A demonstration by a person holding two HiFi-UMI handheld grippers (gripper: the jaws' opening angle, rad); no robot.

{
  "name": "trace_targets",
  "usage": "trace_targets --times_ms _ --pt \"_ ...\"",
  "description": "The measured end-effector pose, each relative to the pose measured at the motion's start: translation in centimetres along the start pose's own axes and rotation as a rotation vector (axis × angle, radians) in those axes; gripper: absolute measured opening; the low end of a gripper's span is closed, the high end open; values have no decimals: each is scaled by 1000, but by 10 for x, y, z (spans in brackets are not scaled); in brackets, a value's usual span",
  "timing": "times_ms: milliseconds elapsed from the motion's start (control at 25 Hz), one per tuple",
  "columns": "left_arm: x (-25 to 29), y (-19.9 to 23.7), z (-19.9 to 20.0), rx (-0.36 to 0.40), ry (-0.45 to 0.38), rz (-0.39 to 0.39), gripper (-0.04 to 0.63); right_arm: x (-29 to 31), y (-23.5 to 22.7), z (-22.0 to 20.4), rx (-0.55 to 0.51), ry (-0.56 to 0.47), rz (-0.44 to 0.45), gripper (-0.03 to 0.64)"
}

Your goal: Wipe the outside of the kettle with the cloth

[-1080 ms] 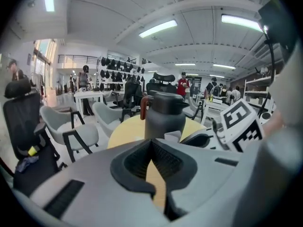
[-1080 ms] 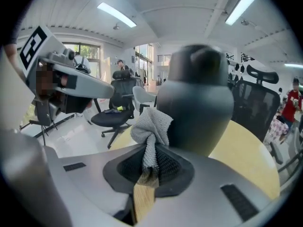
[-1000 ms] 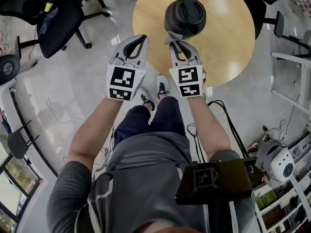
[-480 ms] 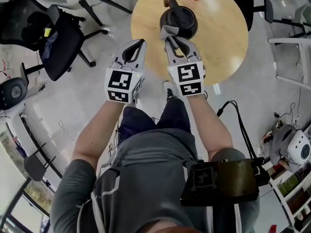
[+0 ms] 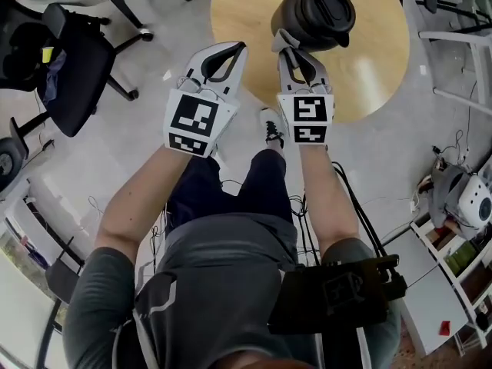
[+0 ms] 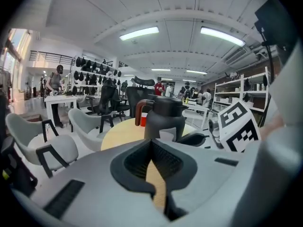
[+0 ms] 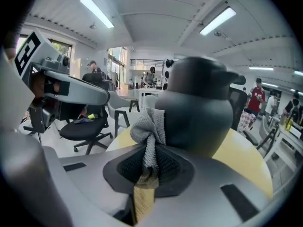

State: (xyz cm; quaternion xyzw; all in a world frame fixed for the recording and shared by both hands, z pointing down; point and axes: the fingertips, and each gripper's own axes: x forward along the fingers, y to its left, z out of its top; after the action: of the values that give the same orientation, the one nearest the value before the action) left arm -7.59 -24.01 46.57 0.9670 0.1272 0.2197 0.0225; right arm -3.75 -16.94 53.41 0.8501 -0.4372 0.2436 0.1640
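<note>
— What is the left gripper (image 5: 231,52) doing?
— Its jaws are together on nothing, and its tip is over the tabletop's (image 5: 254,14) near-left edge.
— And the right gripper (image 5: 290,52)?
— It's just beside the left, clamped on the grey cloth (image 7: 150,124). The bunched end presses the black kettle's (image 5: 315,14) near side.
— Where's the kettle?
— Upright on the tabletop, back from the near edge. A red cup (image 6: 142,120) shows behind it.

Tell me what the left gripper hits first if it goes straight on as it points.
Probably the kettle: it stands almost dead ahead of the shut left gripper, across some bare table. Depth is unclear, so it might only graze the kettle's left side.
</note>
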Motion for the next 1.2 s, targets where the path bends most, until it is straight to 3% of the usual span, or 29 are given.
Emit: trace_targets --times_ms 360,640,960,1200 --pt "18 9 -35 -15 19 -61 9 36 2 -55 61 94 -79 52" --pt "17 16 -47 -18 26 -78 9 39 0 -58 73 114 -132 52" --pt "-16 24 -18 -24 10 -101 9 -23 1 21 115 9 -251 52" --pt "-39 16 17 12 -22 -180 9 -53 2 80 167 -66 -329 52"
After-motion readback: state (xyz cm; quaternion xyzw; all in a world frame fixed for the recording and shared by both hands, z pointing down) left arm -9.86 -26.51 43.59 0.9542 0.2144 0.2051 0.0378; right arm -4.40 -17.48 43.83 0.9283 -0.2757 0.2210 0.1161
